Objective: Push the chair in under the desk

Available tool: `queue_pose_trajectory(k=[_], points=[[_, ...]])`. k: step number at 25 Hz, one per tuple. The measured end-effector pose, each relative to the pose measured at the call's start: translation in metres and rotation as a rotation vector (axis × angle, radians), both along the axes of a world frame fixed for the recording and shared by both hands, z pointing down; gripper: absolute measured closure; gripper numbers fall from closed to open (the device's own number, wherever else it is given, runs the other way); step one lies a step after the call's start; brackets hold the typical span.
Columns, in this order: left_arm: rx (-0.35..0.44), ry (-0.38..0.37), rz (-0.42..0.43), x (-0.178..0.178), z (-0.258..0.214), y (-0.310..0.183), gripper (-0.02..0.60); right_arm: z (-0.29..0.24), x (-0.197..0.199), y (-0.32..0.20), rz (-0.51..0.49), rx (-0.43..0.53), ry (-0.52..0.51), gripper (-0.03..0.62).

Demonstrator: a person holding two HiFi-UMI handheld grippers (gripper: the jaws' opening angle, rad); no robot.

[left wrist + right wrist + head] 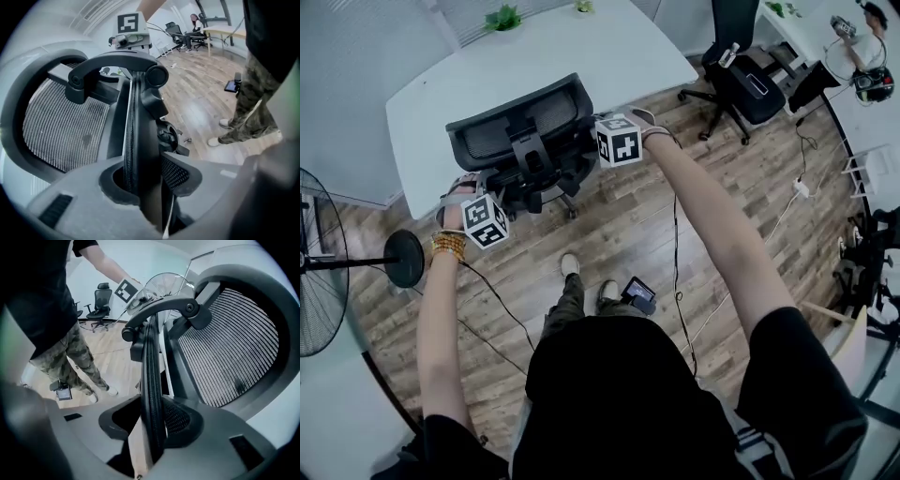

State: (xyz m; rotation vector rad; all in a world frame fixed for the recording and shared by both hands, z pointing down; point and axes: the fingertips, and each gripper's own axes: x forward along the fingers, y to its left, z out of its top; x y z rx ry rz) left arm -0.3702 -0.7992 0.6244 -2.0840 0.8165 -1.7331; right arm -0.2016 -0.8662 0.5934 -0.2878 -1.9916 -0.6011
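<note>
A black mesh-back office chair [520, 127] stands against the near edge of the white desk [562, 47], with its seat under the top. My left gripper [469, 192] is at the backrest's left edge and my right gripper [598, 141] at its right edge. In the left gripper view the black rim [140, 140] runs between the jaws of the left gripper [143, 183], with a thin light slit beside it. In the right gripper view the rim [152, 371] sits between the jaws of the right gripper [152, 423], and floor shows through a gap on its left. Neither pair of jaws clamps the rim.
A pedestal fan [319, 262] with a round base [403, 258] stands on the wood floor at my left. Cables [492, 309] trail past my feet, and a small device [637, 293] lies there. A second black chair [741, 80] is at the back right, near another person [862, 47].
</note>
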Motion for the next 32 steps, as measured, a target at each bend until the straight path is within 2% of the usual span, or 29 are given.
queue_pose_trajectory(k=[2, 4, 6, 8, 11, 13, 17, 19, 21, 23, 28, 32], points=[[-0.029, 0.025, 0.000, -0.001, 0.000, 0.007, 0.421, 0.000, 0.000, 0.005, 0.008, 0.020, -0.014, 0.430], [-0.001, 0.074, -0.017, -0.007, -0.009, 0.010, 0.403, -0.009, 0.001, 0.008, 0.025, 0.049, -0.049, 0.436], [0.045, 0.156, -0.039, -0.013, -0.024, 0.012, 0.385, -0.028, 0.003, 0.010, 0.056, 0.071, -0.102, 0.441], [0.088, 0.241, -0.049, -0.014, -0.043, 0.019, 0.356, -0.053, 0.002, 0.019, 0.101, 0.071, -0.194, 0.447], [0.161, 0.374, -0.057, -0.007, -0.077, 0.030, 0.362, -0.096, -0.013, 0.035, 0.199, 0.075, -0.387, 0.462], [0.224, 0.522, -0.097, 0.001, -0.107, 0.030, 0.381, -0.125, -0.034, 0.043, 0.295, 0.071, -0.554, 0.474], [0.364, 0.941, -0.260, 0.020, -0.171, 0.027, 0.452, -0.174, -0.068, 0.059, 0.532, -0.006, -0.911, 0.545], [0.432, 1.071, -0.351, 0.019, -0.188, 0.027, 0.495, -0.189, -0.079, 0.066, 0.630, -0.047, -1.031, 0.559], [0.489, 1.108, -0.435, 0.013, -0.191, 0.026, 0.531, -0.198, -0.087, 0.069, 0.711, -0.056, -1.131, 0.577], [0.521, 1.116, -0.489, 0.012, -0.191, 0.025, 0.560, -0.198, -0.090, 0.071, 0.756, -0.045, -1.157, 0.592], [0.526, 1.125, -0.518, 0.014, -0.189, 0.021, 0.577, -0.180, -0.084, 0.066, 0.761, -0.009, -1.085, 0.595], [0.500, 1.115, -0.537, 0.006, -0.179, 0.019, 0.577, -0.169, -0.073, 0.056, 0.817, -0.007, -1.061, 0.595]])
